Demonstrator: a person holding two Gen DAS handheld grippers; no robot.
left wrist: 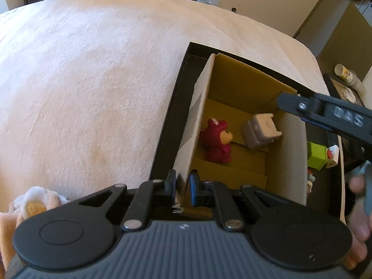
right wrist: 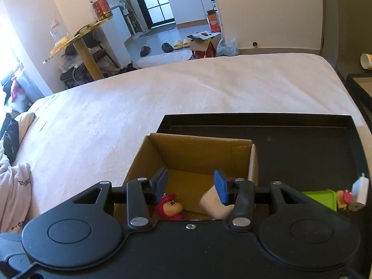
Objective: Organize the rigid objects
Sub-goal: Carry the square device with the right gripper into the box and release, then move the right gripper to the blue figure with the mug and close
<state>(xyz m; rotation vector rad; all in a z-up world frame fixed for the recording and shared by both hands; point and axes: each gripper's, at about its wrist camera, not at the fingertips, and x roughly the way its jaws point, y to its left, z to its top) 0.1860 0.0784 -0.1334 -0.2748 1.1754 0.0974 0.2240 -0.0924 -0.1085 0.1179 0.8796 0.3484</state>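
An open cardboard box (left wrist: 234,88) stands in a black tray (left wrist: 167,125) on a bed. My left gripper (left wrist: 182,186) is shut on the box's near wall at its corner. On the box floor lie a red toy figure (left wrist: 217,140) and a tilted grey-white blocky toy (left wrist: 261,131). My right gripper (right wrist: 191,183) hovers over the box, open, with nothing between its pads; the red figure (right wrist: 169,207) and the white toy (right wrist: 214,202) show below it. One of its fingers (left wrist: 290,103) reaches over the box's far right corner.
A green block (left wrist: 316,154) and a small white and red item (left wrist: 332,155) sit in the tray right of the box. The pale blanket (left wrist: 93,81) spreads left and beyond. A person's hand (left wrist: 358,209) holds the right gripper. Clothes (right wrist: 14,186) lie at the left.
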